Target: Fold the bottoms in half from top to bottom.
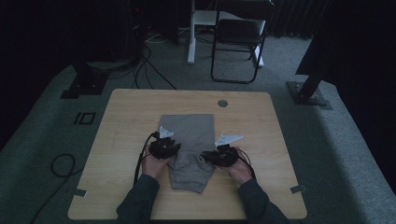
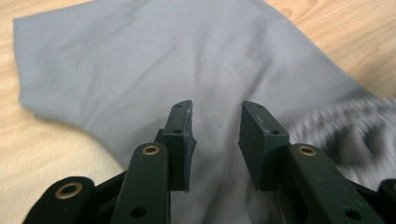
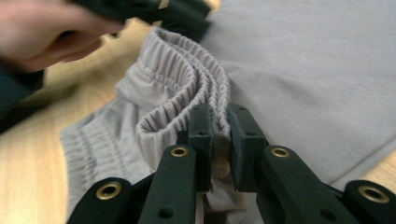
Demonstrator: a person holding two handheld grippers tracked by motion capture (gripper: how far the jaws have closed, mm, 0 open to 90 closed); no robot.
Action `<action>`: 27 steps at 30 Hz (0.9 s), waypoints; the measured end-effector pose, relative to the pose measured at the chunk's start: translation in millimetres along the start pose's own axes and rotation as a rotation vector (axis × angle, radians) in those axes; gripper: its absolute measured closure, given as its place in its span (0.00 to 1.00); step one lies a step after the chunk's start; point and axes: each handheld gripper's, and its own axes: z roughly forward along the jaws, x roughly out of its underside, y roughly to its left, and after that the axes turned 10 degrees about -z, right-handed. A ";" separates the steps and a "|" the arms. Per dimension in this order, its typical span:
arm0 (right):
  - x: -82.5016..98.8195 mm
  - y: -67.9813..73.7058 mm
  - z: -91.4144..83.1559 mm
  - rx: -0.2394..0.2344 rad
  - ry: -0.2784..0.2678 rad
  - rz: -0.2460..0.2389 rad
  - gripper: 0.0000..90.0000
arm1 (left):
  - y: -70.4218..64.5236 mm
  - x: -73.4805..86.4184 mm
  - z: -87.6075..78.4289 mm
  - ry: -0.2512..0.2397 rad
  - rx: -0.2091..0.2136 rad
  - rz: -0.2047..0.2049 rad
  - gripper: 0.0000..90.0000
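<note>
We find a grey garment, seemingly a pair of shorts, lying folded near the middle of the wooden table. Its far part lies flat; its near part, with the gathered elastic waistband, is bunched up toward the person's edge.

The right gripper sits at the right side of the bunched near part. In the right gripper view we see its jaws drawn nearly together and pinching the ribbed waistband, whose folds stand up between the pads and rise just beyond them.

The left gripper sits at the left edge of the garment, just beside the right one. In the left gripper view its jaws stand apart over smooth grey cloth, with a clear gap between the pads and nothing clamped in them. Whether the tips touch the fabric we cannot tell.

The left hand appears blurred at the upper left of the right gripper view, close to the waistband. Both forearms enter from the near table edge.
</note>
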 end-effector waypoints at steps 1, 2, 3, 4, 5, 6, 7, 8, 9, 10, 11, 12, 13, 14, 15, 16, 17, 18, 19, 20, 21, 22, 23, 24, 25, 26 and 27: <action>1.9 1.5 -2.3 -0.012 -0.004 -0.012 0.90 | -3.4 -1.7 8.1 0.018 0.015 -0.003 0.72; 2.8 2.0 -3.1 -0.021 -0.003 -0.013 0.90 | -5.6 -0.1 9.3 0.026 0.029 0.001 0.72; 3.7 2.0 -3.9 -0.028 0.000 -0.019 0.89 | -8.4 2.3 9.6 0.034 0.046 0.011 0.72; 4.3 2.0 -4.7 -0.034 0.002 -0.019 0.88 | -11.3 5.3 8.6 0.038 0.061 0.028 0.73; 4.8 1.6 -5.5 -0.032 0.003 -0.021 0.84 | -14.4 8.7 7.1 0.034 0.077 0.039 0.73; 4.9 1.0 -6.3 -0.021 0.002 -0.015 0.82 | -16.8 11.9 5.1 0.034 0.087 0.051 0.73; 4.7 -0.2 -7.1 -0.015 -0.001 -0.008 0.80 | -18.5 14.8 3.1 0.036 0.096 0.060 0.73; 4.1 -1.6 -8.4 -0.015 -0.012 0.000 0.78 | -19.8 17.8 1.0 0.035 0.106 0.064 0.73; 3.0 -2.8 -9.7 -0.015 -0.030 0.012 0.74 | -21.0 20.7 -0.9 0.035 0.116 0.073 0.73; 1.6 -4.1 -11.0 -0.010 -0.048 0.025 0.72 | -22.2 23.6 -2.5 0.035 0.118 0.081 0.73; -0.2 -5.2 -12.2 -0.005 -0.065 0.041 0.72 | -23.1 26.4 -4.2 0.034 0.120 0.086 0.73; -2.1 -6.1 -12.7 0.004 -0.078 0.052 0.72 | -23.8 29.3 -5.8 0.037 0.125 0.092 0.73; -4.0 -6.6 -12.4 0.020 -0.082 0.057 0.71 | -24.7 32.3 -7.2 0.040 0.125 0.100 0.73; -5.9 -6.8 -10.4 0.041 -0.074 0.067 0.70 | -25.7 35.4 -8.5 0.037 0.125 0.104 0.73; -7.2 -6.7 -7.4 0.071 -0.053 0.070 0.70 | -25.5 38.1 -10.0 0.042 0.131 0.109 0.73; -8.3 -5.8 -3.6 0.106 -0.026 0.072 0.70 | -25.3 40.9 -11.3 0.039 0.137 0.104 0.73; -8.5 -5.2 0.7 0.130 -0.005 0.068 0.70 | -25.0 43.7 -12.6 0.040 0.139 0.101 0.73; -8.4 -4.3 4.9 0.142 0.014 0.071 0.70 | -24.8 46.3 -13.7 0.038 0.139 0.097 0.73; -7.7 -2.5 8.8 0.147 0.027 0.068 0.69 | -24.1 48.4 -14.9 0.042 0.139 0.099 0.73; -6.9 0.3 12.3 0.148 0.037 0.063 0.69 | -23.8 50.5 -15.8 0.042 0.141 0.097 0.73; -5.8 3.2 15.8 0.146 0.049 0.055 0.68 | -23.7 52.4 -17.1 0.041 0.148 0.095 0.73; -4.4 6.7 18.8 0.142 0.062 0.047 0.67 | -23.5 54.0 -18.5 0.041 0.150 0.095 0.72; -4.4 6.7 18.8 0.142 0.062 0.047 0.67 | -23.5 54.0 -18.5 0.041 0.150 0.095 0.72; -3.1 11.1 21.2 0.141 0.072 0.038 0.66 | -24.1 56.7 -20.6 0.040 0.155 0.088 0.72; -0.7 17.6 23.3 0.130 0.080 0.025 0.66 | -24.6 58.4 -22.1 0.037 0.156 0.091 0.72; 0.9 22.2 23.6 0.121 0.083 0.022 0.66 | -24.9 59.7 -23.8 0.033 0.154 0.093 0.72; 2.7 26.5 23.2 0.118 0.080 0.013 0.66 | -24.8 60.5 -25.4 0.026 0.153 0.090 0.72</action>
